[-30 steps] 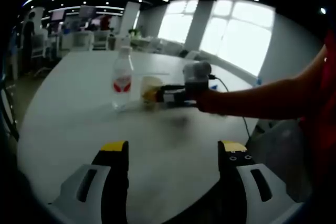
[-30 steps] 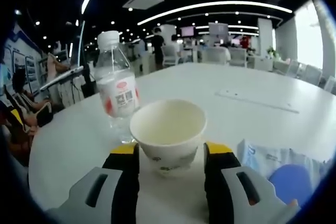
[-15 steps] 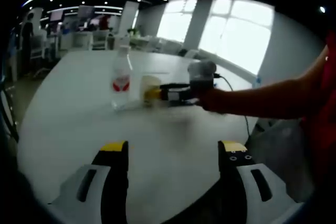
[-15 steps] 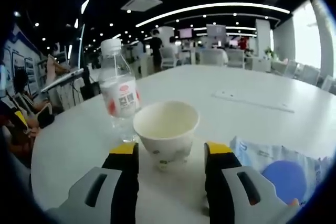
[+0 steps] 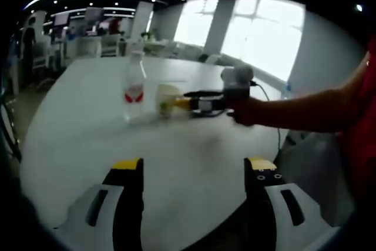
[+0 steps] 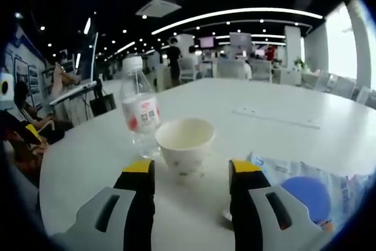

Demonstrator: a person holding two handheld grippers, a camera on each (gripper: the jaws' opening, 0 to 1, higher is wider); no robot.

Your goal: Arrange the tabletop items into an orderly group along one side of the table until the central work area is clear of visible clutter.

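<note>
Paper cup [image 6: 184,145] just beyond fingers [image 6: 140,171]

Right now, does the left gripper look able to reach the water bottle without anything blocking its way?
Probably yes: the left gripper is open, with bare table between it and the water bottle. The paper cup and the right gripper sit beside the bottle.

Open-plan office: desk rows [image 6: 247,69], monitors [image 6: 239,39], ceiling strip lights [image 6: 235,13].

table [image 6: 305,139]: smooth matt white | bottle [image 6: 141,123]: clear plastic | cup [image 6: 184,144]: matt paper | packet [image 6: 305,187]: glossy wrapper
</note>
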